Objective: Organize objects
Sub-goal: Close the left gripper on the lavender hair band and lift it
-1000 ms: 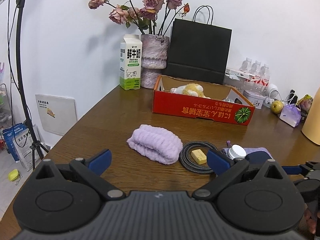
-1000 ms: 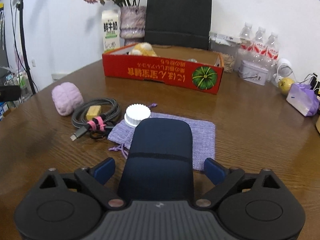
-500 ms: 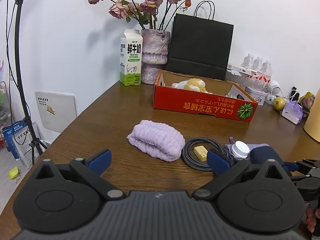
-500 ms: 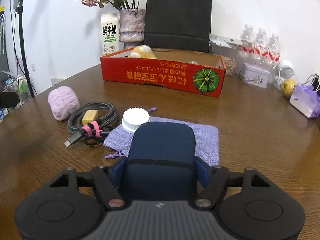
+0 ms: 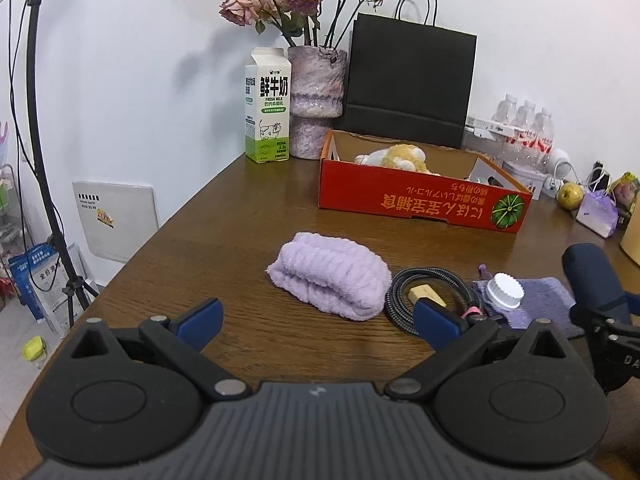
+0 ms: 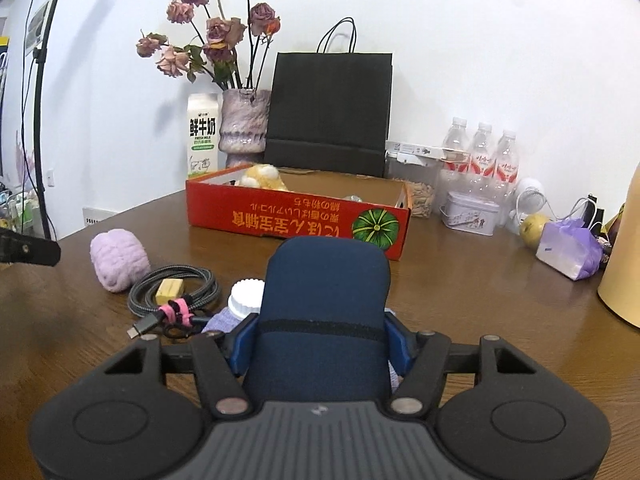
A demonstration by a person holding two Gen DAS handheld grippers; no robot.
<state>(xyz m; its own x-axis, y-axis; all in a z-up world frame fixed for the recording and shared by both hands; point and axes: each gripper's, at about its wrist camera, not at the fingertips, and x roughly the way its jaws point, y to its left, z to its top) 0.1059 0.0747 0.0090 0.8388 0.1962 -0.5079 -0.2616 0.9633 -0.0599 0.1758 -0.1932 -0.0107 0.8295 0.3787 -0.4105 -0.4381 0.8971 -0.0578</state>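
Wooden table (image 6: pixel 480 300) backed by a white wall | navy case (image 6: pixel 324 312) is clamped between the right gripper (image 6: pixel 320 340) pads, jaws just closed on its sides, raised off the purple pouch (image 5: pixel 548 300) | left gripper (image 5: pixel 316 316) is held with jaws apart, nothing between, lavender towel (image 5: pixel 332 276) lying beyond them

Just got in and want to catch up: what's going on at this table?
A person with a gripper in each hand is tidying the table. The right gripper has just closed on a navy case, pads against both its sides. The left gripper is open and empty, facing the lilac towel. The cable, white-capped bottle and pouch lie on the wood; the red box behind holds a plush toy.
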